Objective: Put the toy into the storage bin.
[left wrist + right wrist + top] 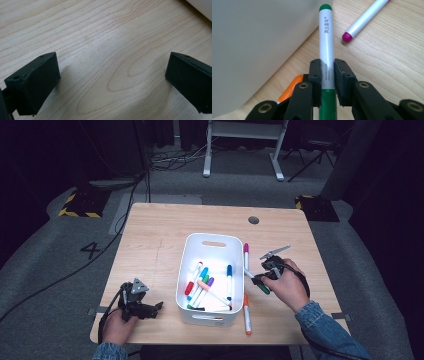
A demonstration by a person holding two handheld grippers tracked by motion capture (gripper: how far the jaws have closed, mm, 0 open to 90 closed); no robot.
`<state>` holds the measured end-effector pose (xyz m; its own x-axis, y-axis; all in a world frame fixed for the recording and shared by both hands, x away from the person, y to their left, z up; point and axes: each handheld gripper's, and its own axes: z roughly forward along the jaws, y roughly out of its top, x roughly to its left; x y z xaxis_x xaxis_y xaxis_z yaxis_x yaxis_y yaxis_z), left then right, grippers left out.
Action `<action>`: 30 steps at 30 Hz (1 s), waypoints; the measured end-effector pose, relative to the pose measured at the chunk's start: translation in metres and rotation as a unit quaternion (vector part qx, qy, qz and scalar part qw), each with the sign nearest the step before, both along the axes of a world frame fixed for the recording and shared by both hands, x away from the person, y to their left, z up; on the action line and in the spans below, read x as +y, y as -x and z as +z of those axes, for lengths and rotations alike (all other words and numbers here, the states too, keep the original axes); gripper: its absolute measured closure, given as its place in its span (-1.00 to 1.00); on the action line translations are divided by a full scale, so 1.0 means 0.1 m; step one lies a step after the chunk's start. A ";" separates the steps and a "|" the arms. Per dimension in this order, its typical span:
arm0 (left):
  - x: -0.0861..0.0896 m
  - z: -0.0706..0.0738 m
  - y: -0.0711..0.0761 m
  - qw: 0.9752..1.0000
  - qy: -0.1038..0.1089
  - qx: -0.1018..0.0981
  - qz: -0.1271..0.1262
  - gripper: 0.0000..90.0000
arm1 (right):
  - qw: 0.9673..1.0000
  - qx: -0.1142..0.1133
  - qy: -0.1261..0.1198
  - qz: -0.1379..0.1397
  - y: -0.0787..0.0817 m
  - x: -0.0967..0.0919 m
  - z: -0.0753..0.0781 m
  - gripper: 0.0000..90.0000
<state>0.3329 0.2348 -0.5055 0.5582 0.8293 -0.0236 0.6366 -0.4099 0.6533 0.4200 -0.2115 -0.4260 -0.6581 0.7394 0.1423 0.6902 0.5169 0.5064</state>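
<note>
Right gripper view: right gripper (pixel 327 75) clamped green marker (pixel 326 45) beside bin (pixel 186 265), table's right edge; drop-in next. Left gripper (pixel 112 80) gaped empty.

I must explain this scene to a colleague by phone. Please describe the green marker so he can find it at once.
Find the white bin in the middle of the wooden table; the green marker is just beside its right wall. Unlike the pink marker and orange marker lying flat there, it is clamped in the right tongs, with a white barrel and green ends.
</note>
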 end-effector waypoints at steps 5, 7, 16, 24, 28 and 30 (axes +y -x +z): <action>0.00 0.00 0.00 1.000 -0.001 -0.001 0.001 -1.00 | 1.000 -0.005 -0.015 -0.003 0.06 -0.06 0.11 0.72; 0.00 0.00 0.00 1.000 -0.001 -0.001 0.001 -1.00 | 1.000 -0.008 -0.021 -0.004 0.09 -0.09 0.16 0.72; -0.01 0.00 0.00 1.000 0.001 -0.002 0.000 -1.00 | 0.999 -0.024 -0.040 -0.003 0.22 -0.17 0.38 0.72; -0.01 0.00 0.00 1.000 0.001 -0.002 0.000 -1.00 | 0.998 -0.038 -0.058 0.003 0.35 -0.21 0.57 0.72; -0.01 0.00 0.00 1.000 0.000 -0.002 0.000 -1.00 | 0.997 -0.047 -0.067 0.008 0.41 -0.21 0.67 0.72; -0.01 0.00 0.00 1.000 0.001 -0.002 0.000 -1.00 | 0.996 -0.049 -0.070 0.011 0.44 -0.20 0.72 0.72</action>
<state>0.3333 0.2339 -0.5057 0.5576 0.8298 -0.0218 0.6337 -0.4085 0.6569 0.3762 -0.2317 -0.3543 -0.6902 0.7018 0.1766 0.6227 0.4516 0.6390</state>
